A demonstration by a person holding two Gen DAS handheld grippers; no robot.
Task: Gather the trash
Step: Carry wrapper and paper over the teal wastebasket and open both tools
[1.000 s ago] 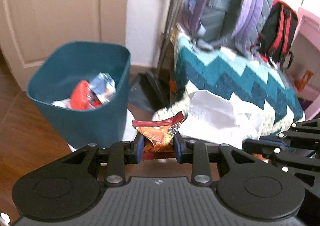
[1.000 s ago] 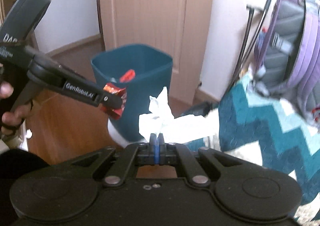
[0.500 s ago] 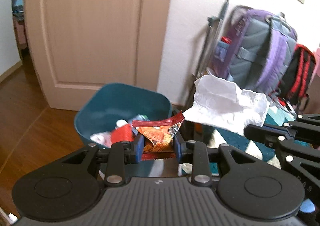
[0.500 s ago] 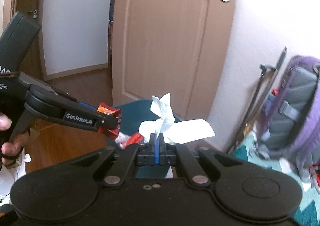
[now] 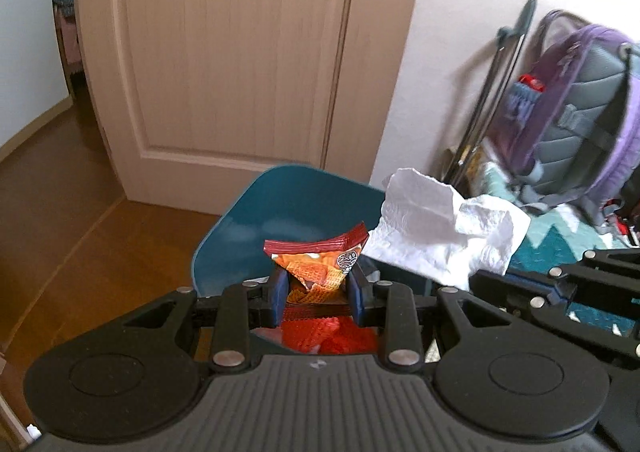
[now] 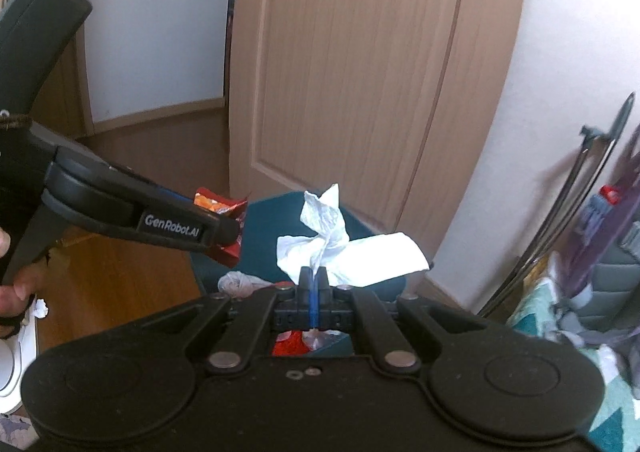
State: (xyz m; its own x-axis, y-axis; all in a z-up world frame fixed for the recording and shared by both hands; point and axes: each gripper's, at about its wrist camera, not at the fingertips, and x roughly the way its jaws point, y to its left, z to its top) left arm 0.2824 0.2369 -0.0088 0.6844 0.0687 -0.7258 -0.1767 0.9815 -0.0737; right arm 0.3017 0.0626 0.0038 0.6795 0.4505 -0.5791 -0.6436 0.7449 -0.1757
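Illumination: soft, even daylight, moderately bright; source not visible; faint shadow on the wall [image 5: 460, 51] behind the backpack [image 5: 576, 111]; door [image 6: 360, 71] edges bowed by fisheye distortion; dark corner vignetting; slight motion blur beyond each tool.

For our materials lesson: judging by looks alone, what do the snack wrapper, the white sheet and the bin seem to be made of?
Snack wrapper: probably thin printed plastic film, glossy, with a crimped red seal edge and sharp creases.
White sheet: likely tissue or paper towel, matte, softly crumpled and twisted where the tool pinches it.
Bin: apparently moulded plastic, teal, smooth with a faint sheen on its wall.
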